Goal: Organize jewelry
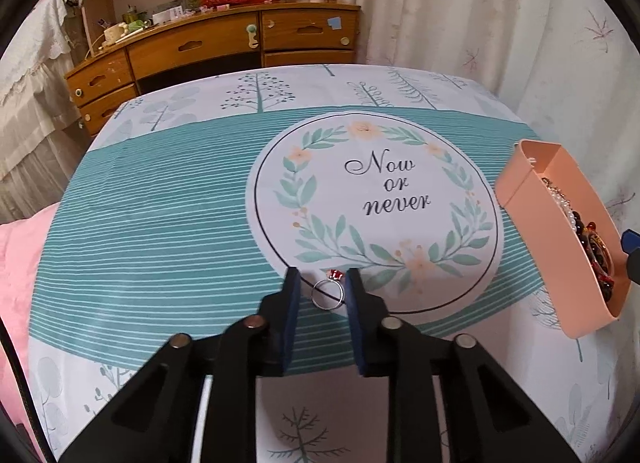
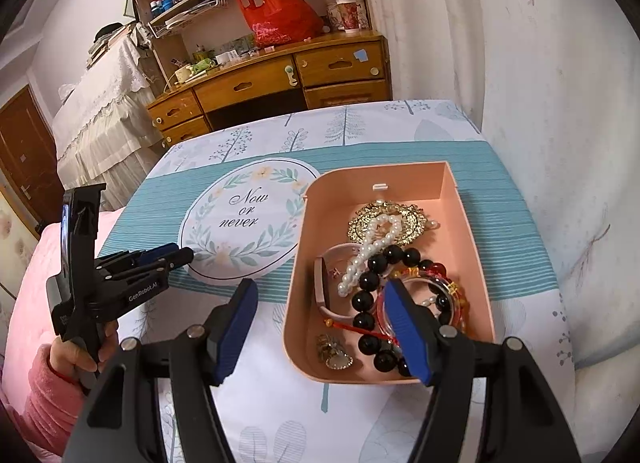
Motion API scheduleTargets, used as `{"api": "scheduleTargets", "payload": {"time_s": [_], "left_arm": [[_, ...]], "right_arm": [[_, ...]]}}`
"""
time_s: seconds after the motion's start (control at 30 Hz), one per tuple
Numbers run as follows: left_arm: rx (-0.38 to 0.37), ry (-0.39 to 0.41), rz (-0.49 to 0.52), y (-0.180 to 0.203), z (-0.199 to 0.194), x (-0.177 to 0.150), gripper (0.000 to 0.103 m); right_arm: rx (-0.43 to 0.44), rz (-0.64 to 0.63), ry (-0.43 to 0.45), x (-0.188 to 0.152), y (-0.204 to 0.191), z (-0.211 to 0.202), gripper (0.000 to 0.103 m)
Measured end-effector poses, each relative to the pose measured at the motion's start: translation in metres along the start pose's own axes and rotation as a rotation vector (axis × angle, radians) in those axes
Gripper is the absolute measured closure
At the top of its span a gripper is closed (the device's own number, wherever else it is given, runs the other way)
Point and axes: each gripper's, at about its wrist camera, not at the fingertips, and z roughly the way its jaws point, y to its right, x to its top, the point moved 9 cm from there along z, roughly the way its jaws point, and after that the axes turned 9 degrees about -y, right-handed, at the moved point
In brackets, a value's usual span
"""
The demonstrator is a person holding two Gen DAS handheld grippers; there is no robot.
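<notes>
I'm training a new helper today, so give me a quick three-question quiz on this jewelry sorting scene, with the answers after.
1. True or false: the ring with the red stone already lies inside the pink tray.
2. Which claw has the ring between its open fingers: A) left claw, B) right claw?
3. Fill in: the white pearl strand in the tray lies partly over a ____-coloured ornate piece.

Key: 1 false, it lies on the tablecloth; 2 A; 3 gold.
</notes>
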Motion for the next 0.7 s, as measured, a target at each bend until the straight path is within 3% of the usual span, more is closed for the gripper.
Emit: {"api": "scheduleTargets", "payload": {"time_s": [0.33, 0.7], "left_arm": [[-0.027, -0.018, 0.028, 0.013, -0.006, 0.0, 0.089], [-0.098, 0.065, 0.137, 0.066, -0.064, 0.027, 0.089]], "right_arm": [[0.004, 0.017, 0.018, -0.001, 0.007, -0.006, 0.037], [-0.004, 0.065, 0.067, -0.007, 0.029, -0.023, 0.037]]}}
